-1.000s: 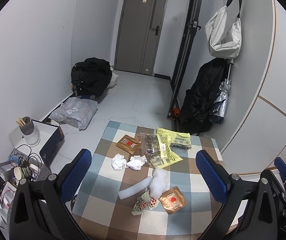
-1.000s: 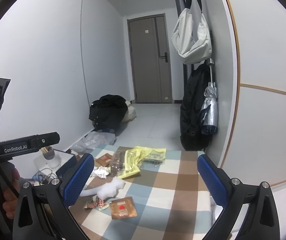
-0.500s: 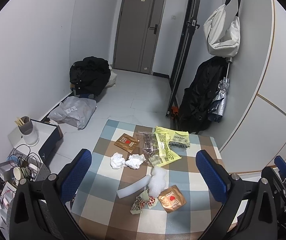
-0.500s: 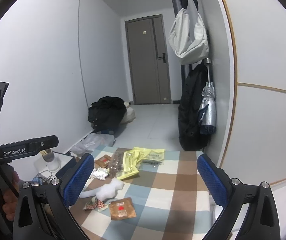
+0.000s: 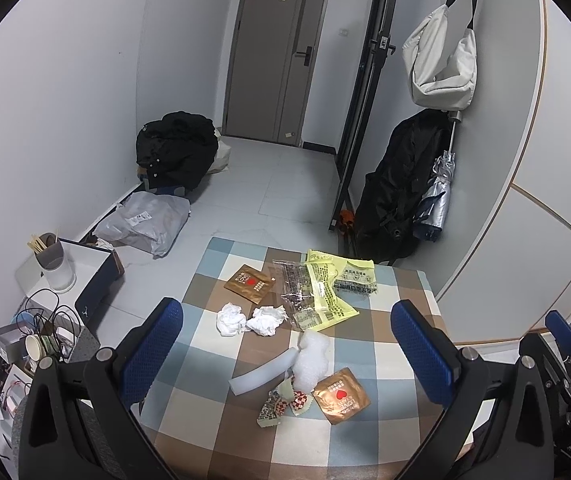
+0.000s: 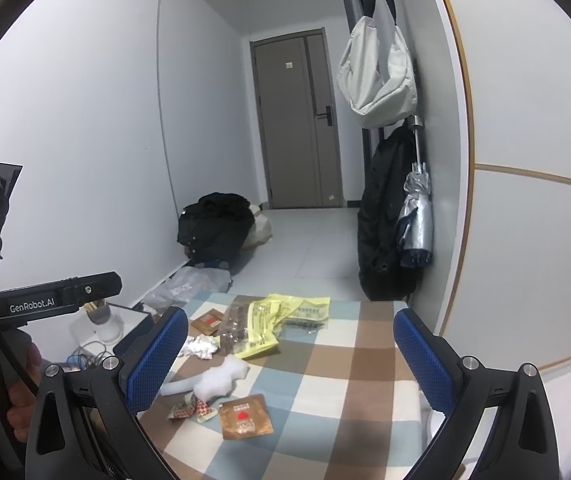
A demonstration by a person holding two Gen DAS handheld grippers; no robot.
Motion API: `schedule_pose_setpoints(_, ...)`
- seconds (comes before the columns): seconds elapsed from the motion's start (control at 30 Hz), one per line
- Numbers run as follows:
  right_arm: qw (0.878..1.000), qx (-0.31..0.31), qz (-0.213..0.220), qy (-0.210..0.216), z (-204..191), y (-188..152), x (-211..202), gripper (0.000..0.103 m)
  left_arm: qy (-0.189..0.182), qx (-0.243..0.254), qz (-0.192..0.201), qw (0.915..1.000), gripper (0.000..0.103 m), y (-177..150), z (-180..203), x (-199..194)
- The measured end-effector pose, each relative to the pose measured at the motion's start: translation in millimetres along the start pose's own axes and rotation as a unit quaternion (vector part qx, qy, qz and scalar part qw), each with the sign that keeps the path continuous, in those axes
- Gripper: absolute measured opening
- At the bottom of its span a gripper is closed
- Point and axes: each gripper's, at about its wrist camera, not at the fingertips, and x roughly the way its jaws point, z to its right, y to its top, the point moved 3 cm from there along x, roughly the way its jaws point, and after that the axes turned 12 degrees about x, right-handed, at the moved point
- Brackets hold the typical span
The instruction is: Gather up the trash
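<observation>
Trash lies scattered on a checked tablecloth (image 5: 221,364): two crumpled white tissues (image 5: 231,319), a brown sachet (image 5: 340,395) with a red heart near the front, another brown sachet (image 5: 250,283) farther back, a white foam piece (image 5: 310,360), small red-checked wrappers (image 5: 281,402), a clear packet (image 5: 296,292) and yellow bags (image 5: 341,284). My left gripper (image 5: 285,344) hovers open above the table, holding nothing. My right gripper (image 6: 289,354) is open too, empty, over the table's near right part; the front sachet (image 6: 245,416) lies below it.
Left of the table sit a white box with a cup of sticks (image 5: 55,264), cables and a paper cup (image 5: 35,346). Black clothing (image 5: 177,148) and a grey parcel bag (image 5: 145,224) lie on the floor. A black coat (image 5: 401,184), an umbrella and a white bag (image 5: 439,64) hang on the right wall.
Both cameras have drifted slightly; the trash sits a little lower and closer in the left wrist view. Nothing was taken hold of, and both grippers stay open.
</observation>
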Motion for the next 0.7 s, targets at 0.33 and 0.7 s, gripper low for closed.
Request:
schedule_pose_setpoints(0.33,1.0,0.002,-0.014,0.01,1,-3,6,0.103,-0.01,0.0,-0.008,0.9999,0.102,-6,1,7)
schedule_pose_setpoints(0.7,0.996,-0.007,-0.08,0.027,0,-29,43,0.103,-0.03,-0.044,-0.047,0.9975,0.102,-22,-30,42)
